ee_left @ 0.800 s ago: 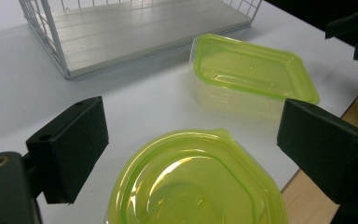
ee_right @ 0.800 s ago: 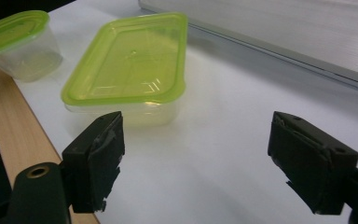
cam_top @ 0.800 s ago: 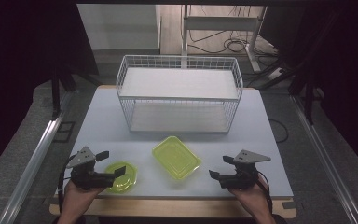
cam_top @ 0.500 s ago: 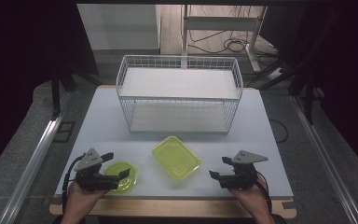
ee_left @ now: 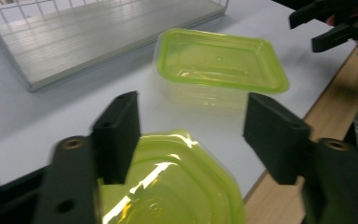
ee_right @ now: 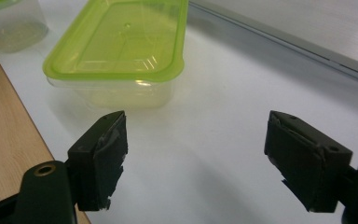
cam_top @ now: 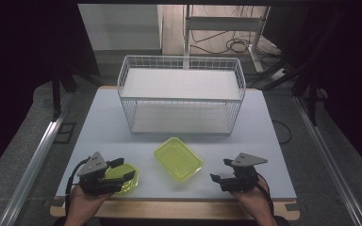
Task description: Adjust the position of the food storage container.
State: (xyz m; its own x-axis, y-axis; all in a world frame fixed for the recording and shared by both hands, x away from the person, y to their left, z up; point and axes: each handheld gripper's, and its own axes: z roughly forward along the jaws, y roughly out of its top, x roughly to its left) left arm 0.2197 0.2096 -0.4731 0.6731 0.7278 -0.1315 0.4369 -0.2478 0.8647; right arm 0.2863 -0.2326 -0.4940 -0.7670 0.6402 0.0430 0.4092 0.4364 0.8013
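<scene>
Moved: left tongs (cam_top: 117, 170) have crept right over the round tub (cam_top: 121, 179).
Left tongs: released, straddling its lid.
Right tongs (cam_top: 222, 173): released, beside rectangular tub (cam_top: 178, 159).

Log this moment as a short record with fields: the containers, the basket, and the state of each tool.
surface: white table top with a wooden front edge
basket: white wire basket, standing at the far middle of the table, nothing seen in it
rectangular container: clear tub with green lid, closed, lying near the front centre
round container: green-lidded tub, at the front left
left tool: open, jaws over the round container's lid, not closed on it
right tool: open, holding nothing, over bare table to the right of the rectangular container
</scene>
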